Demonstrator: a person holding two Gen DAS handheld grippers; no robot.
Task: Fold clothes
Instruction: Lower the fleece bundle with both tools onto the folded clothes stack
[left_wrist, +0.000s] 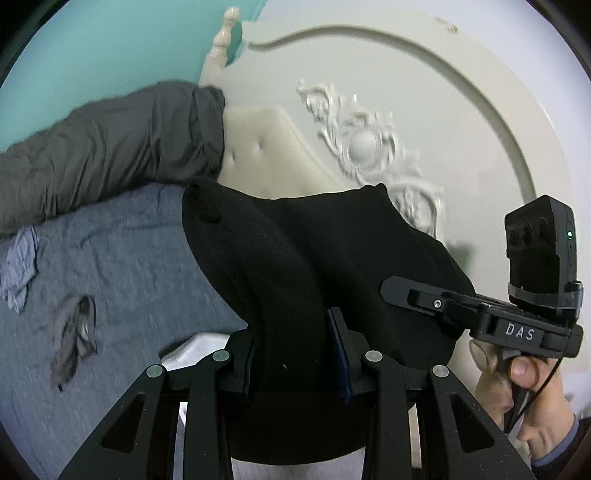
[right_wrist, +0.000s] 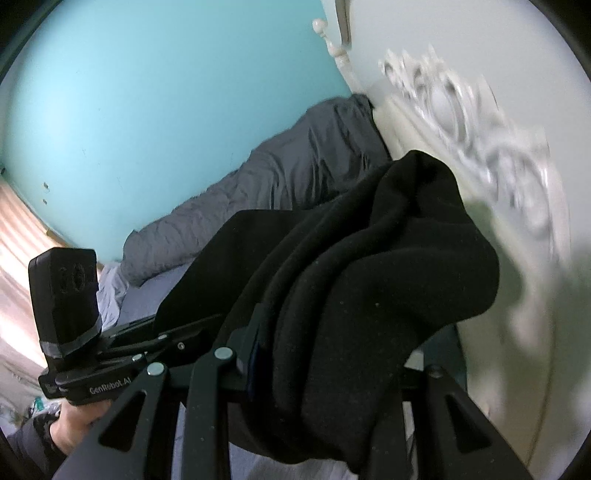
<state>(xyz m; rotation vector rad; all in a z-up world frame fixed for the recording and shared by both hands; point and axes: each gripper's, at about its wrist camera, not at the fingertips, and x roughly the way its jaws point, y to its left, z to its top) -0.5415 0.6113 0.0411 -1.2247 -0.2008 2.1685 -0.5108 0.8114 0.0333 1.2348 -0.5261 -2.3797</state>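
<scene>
Behind the jaws stand a turquoise wall (right_wrist: 166, 110) and a white carved headboard (left_wrist: 369, 147), with the bed (left_wrist: 129, 258) below. Both jaws are partly closed on one black garment (left_wrist: 295, 258): the left gripper (left_wrist: 295, 354) and right gripper (right_wrist: 314, 369) each pinch a thick bunch, held in the air above the bed. No neat fold shows yet; I judge the folding is mostly left.

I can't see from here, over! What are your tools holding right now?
Left tool and right tool both clamped on the black garment, held up over the bed. Small grey clothes lie below. Headboard close ahead.
</scene>
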